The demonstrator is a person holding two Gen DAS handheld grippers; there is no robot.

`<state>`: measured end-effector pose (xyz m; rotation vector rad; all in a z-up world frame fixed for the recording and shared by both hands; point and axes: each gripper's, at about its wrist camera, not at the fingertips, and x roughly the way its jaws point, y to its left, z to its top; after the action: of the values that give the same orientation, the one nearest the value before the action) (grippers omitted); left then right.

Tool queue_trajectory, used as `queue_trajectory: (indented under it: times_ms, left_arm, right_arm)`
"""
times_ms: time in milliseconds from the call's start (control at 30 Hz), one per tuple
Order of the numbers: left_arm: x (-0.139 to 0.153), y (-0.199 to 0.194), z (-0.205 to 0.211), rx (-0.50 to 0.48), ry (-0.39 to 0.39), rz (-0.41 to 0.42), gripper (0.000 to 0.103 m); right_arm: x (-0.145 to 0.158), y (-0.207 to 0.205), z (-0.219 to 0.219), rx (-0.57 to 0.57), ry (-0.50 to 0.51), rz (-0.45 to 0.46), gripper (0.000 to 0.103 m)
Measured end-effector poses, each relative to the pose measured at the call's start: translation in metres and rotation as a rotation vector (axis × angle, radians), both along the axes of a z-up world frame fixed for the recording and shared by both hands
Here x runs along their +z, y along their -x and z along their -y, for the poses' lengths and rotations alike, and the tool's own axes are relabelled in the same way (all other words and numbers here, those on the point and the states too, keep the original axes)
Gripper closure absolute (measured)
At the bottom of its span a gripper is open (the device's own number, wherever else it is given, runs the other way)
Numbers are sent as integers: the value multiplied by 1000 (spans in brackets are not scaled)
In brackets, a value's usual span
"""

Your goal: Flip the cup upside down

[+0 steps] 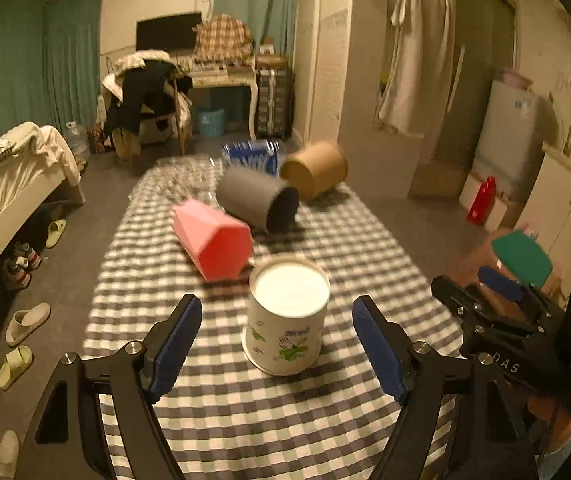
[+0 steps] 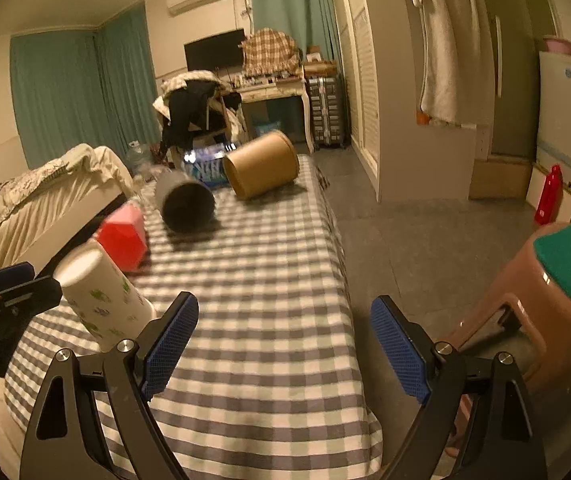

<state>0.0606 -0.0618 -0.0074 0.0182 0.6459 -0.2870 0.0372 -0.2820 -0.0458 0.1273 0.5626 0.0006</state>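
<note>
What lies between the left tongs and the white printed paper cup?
Only bare checked tablecloth; the left wrist view shows the open left tongs just before the white printed paper cup.

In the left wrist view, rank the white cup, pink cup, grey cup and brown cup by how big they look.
1. White cup, though it is nearest the camera, so that inflates it.
2. Pink cup and grey cup: too alike to rank.
3. Brown cup, farthest of the four, so it may only look smallest.

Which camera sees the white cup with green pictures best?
The left wrist view: the white cup stands centred between the open fingers, wholly visible. The right wrist view shows it at the left edge, partly hidden by a finger.
</note>
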Motion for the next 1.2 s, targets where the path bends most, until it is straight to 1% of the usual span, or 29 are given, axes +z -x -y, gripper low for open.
queue_trajectory:
  times_ms: [167,233,333,433,533,633,833,967,1067,1167,1200]
  left_arm:
    - [19,18,-24,58,63,104,22]
    - [23,27,-33,87,72,146,22]
    - [23,36,-42,116,72,185,22]
    - [22,46,-50,135,67,214,22]
    - [19,54,-52,142,61,233,22]
    - [15,60,-53,139,51,237,22]
    - [0,64,-56,143,43,210,22]
    - [-7,63,-56,150,43,196,22]
    - [-11,62,-54,156,27,198,22]
    - [-14,61,-55,176,16,201,7]
    - [-14,62,-56,186,21,207,6]
  right_arm:
    - [28,11,-21,34,21,44,15]
    - [38,17,-32,50,37,57,15]
    - [48,24,-47,68,55,69,15]
    - [51,33,-63,83,73,75,15]
    - [46,39,-75,96,87,67,15]
    - [37,43,-82,94,95,61,15]
    - [20,47,-88,87,108,29,15]
    - [15,49,-87,87,114,23,15]
    - [13,49,-86,90,109,21,15]
    - [13,50,-86,84,108,32,14]
    - [13,50,-86,82,107,35,11]
